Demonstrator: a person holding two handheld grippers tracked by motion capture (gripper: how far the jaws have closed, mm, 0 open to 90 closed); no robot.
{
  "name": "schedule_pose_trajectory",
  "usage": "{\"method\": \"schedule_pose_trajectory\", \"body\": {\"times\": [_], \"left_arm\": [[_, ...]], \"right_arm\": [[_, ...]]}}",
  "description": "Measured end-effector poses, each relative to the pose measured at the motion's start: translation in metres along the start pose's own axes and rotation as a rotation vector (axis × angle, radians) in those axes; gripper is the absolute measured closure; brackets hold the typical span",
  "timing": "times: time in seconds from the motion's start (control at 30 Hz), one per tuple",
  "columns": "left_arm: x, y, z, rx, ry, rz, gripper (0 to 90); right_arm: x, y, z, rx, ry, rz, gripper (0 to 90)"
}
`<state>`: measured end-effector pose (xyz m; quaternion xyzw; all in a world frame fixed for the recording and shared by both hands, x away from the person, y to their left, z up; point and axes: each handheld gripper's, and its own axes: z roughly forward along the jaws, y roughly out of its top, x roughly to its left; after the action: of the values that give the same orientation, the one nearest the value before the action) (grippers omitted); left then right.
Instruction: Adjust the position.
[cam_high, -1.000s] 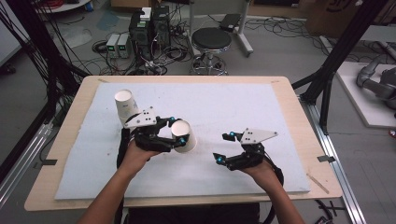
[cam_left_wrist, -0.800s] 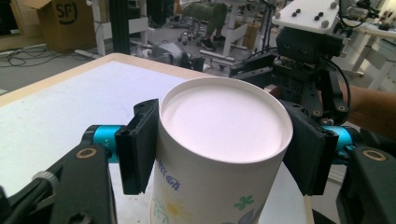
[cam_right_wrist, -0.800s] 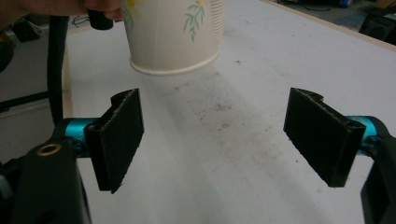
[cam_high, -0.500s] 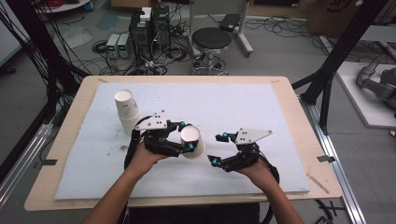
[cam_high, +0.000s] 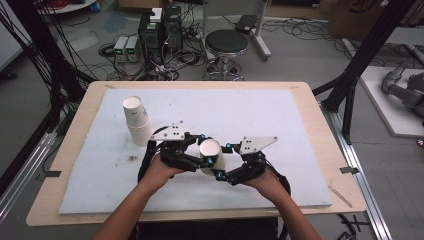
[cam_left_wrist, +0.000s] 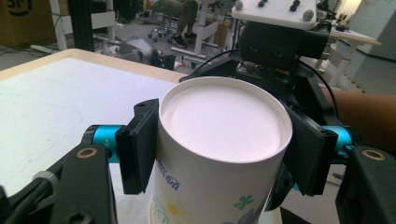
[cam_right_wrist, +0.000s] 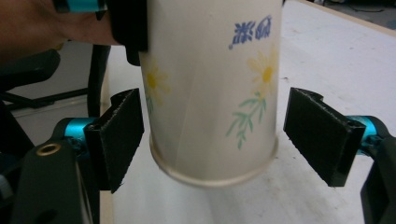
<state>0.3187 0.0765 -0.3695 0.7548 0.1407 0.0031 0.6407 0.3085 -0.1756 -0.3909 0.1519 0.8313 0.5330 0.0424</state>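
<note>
Left hand-held gripper (cam_left_wrist: 219, 154) is clamped on the upside-down paper cup (cam_high: 210, 154) at frame centre, lifted off the table (cam_high: 300, 125), prob. so the rim end is free. Right hand-held gripper (cam_right_wrist: 215, 140) has jaws apart, straddling the rim w/o touching, apparently for a handover. Cup stack (cam_high: 137, 120) sits upper left.
</note>
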Motion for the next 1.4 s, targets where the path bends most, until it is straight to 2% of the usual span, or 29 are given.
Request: {"method": "schedule_pose_trajectory", "body": {"times": [0.17,0.2,0.33,0.5,0.53,0.57,0.6,0.63,0.8,0.97,1.0,1.03,1.07,1.13,1.2,1.23,1.27,1.3,1.4], "left_arm": [[-0.001,-0.001,0.003,-0.013,-0.015,-0.010,34.3],[-0.001,-0.002,0.004,-0.011,-0.016,-0.010,34.3],[-0.001,-0.002,0.004,-0.012,-0.015,-0.009,34.5],[-0.004,-0.001,0.004,-0.006,0.002,0.021,32.5],[-0.006,0.000,0.003,-0.008,0.026,0.035,32.5],[-0.006,0.001,0.003,0.001,0.049,0.037,18.2],[-0.005,0.004,0.001,0.024,0.065,0.028,16.7],[-0.005,0.004,0.001,0.024,0.065,0.028,16.7],[-0.003,0.008,-0.005,0.082,0.070,0.040,16.5],[-0.003,0.011,-0.008,0.107,0.059,0.046,16.5],[-0.003,0.011,-0.009,0.120,0.058,0.049,16.5],[-0.003,0.012,-0.009,0.136,0.056,0.054,16.5],[-0.002,0.013,-0.010,0.161,0.056,0.062,16.6],[-0.002,0.013,-0.010,0.171,0.055,0.065,16.6],[-0.001,0.015,-0.011,0.195,0.051,0.070,16.5],[-0.001,0.015,-0.011,0.195,0.051,0.070,16.5],[-0.001,0.015,-0.011,0.199,0.043,0.072,16.6],[-0.001,0.015,-0.011,0.206,0.034,0.080,16.6],[-0.002,0.016,-0.010,0.228,0.024,0.084,16.9]], "right_arm": [[-0.001,0.000,0.004,-0.011,0.028,0.021,21.7],[-0.002,-0.001,0.004,-0.008,0.038,0.025,25.9],[-0.003,0.000,0.004,-0.004,0.039,0.020,27.2],[-0.001,0.001,0.003,0.011,0.031,-0.019,32.8],[-0.001,0.001,0.003,0.011,0.031,-0.019,32.8],[-0.002,0.003,0.001,0.025,0.031,-0.023,33.6],[-0.002,0.003,0.000,0.032,0.031,-0.026,33.8],[-0.002,0.003,0.000,0.032,0.031,-0.026,33.8],[-0.003,0.007,-0.002,0.091,0.014,-0.071,34.9],[-0.003,0.012,-0.003,0.145,0.001,-0.107,34.9],[-0.003,0.014,-0.003,0.177,-0.005,-0.123,34.9],[-0.003,0.014,-0.003,0.177,-0.005,-0.123,34.9],[-0.004,0.016,-0.002,0.207,-0.013,-0.134,34.6],[-0.004,0.017,-0.002,0.225,-0.016,-0.139,34.5],[-0.004,0.021,0.000,0.270,-0.021,-0.157,34.3],[-0.004,0.021,0.000,0.270,-0.021,-0.157,34.3],[-0.002,0.024,0.001,0.304,-0.021,-0.169,34.2],[-0.002,0.024,0.001,0.304,-0.021,-0.169,34.2],[0.000,0.029,0.006,0.364,-0.017,-0.203,34.1]]}}
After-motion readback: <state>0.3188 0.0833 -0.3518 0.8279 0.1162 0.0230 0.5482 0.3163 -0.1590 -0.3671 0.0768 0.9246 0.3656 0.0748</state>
